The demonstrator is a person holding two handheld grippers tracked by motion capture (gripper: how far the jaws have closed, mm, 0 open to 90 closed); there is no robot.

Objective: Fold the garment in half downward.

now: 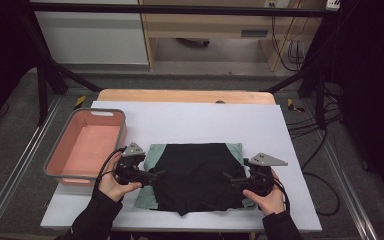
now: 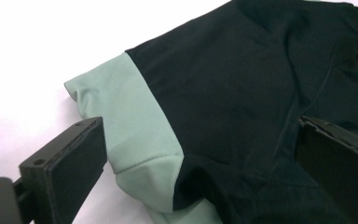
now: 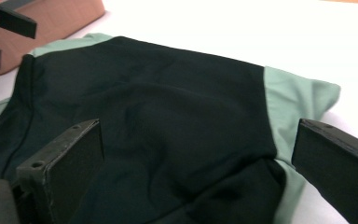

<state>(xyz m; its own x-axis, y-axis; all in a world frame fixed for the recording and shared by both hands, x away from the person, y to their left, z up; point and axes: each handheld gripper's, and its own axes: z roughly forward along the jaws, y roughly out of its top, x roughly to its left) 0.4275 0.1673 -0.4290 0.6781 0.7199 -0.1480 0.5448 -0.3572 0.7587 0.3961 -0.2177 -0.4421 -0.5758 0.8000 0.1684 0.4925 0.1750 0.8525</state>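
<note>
The shirt (image 1: 195,175) in front of me lies spread flat on the white tabletop (image 1: 190,120), near its front edge — a black body with pale green panels showing along both sides. The cloth is soft and lightly wrinkled, with shallow folds across the middle. Its lower hem comes to a small point — not quite squared off.

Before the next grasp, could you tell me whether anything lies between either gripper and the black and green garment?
Nothing visible does. The left gripper and right gripper both stand open at the edges of the garment, with no other object between.
</note>
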